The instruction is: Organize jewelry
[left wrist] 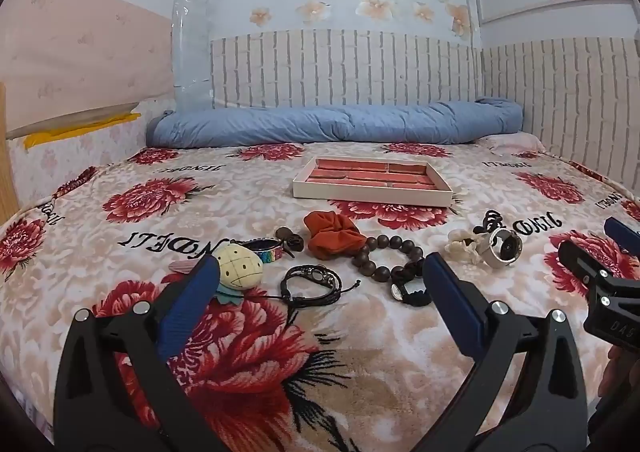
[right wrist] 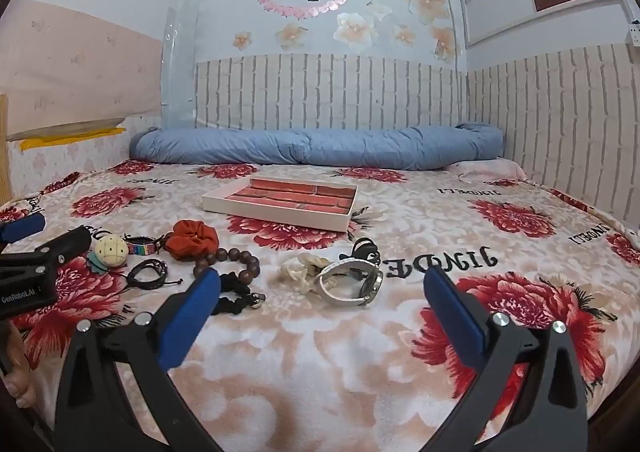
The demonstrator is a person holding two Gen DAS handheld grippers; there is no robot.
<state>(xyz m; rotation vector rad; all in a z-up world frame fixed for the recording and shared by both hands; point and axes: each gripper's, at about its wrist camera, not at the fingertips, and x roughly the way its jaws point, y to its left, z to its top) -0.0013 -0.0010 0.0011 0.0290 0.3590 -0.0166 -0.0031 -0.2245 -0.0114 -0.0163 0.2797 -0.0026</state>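
Note:
A white tray with red velvet compartments (left wrist: 372, 194) (right wrist: 276, 214) lies on the bed. In front of it lie an orange scrunchie (left wrist: 332, 234) (right wrist: 192, 238), a wooden bead bracelet (left wrist: 384, 252) (right wrist: 236, 258), a black cord bracelet (left wrist: 312, 284) (right wrist: 148, 272), a rainbow band (left wrist: 264, 248) (right wrist: 140, 244), a cream plush charm (left wrist: 238, 266) (right wrist: 111, 250), a black scrunchie (left wrist: 412, 290) (right wrist: 236, 294), a white watch (left wrist: 502, 248) (right wrist: 352, 280) and a white flower clip (left wrist: 460, 246) (right wrist: 300, 270). My left gripper (left wrist: 320, 276) is open above the bracelets. My right gripper (right wrist: 322, 284) is open by the watch.
A rolled blue duvet (left wrist: 332, 126) (right wrist: 316, 148) lies along the far wall. The floral blanket (left wrist: 280, 352) (right wrist: 320, 364) covers the bed. The right gripper's body shows at the right edge of the left view (left wrist: 612, 292); the left one shows at the left edge of the right view (right wrist: 32, 268).

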